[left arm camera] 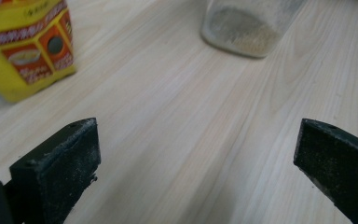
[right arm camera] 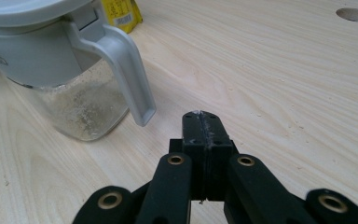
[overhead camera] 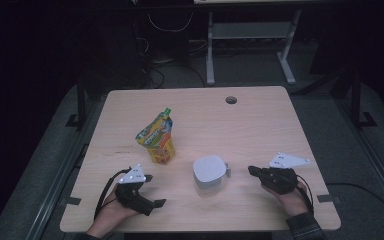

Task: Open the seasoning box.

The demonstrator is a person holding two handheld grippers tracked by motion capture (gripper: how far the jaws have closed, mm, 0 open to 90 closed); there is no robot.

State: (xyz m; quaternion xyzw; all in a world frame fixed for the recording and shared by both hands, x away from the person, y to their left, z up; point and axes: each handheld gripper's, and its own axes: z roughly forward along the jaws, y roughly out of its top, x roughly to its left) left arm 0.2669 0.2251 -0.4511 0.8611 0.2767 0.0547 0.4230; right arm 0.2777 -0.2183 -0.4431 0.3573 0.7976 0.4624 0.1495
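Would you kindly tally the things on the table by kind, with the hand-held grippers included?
Snack pouches: 1, the yellow pouch
Lidded jugs: 1, the grey-lidded jug
Grippers: 2, the left gripper open, the right gripper shut
Total: 4

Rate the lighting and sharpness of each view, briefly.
High view: dim, the room black around the lit table, and soft. Left gripper view: bright, the yellow pouch and jar base blurred. Right gripper view: evenly lit, pitcher handle fairly sharp, shut right gripper crisp.
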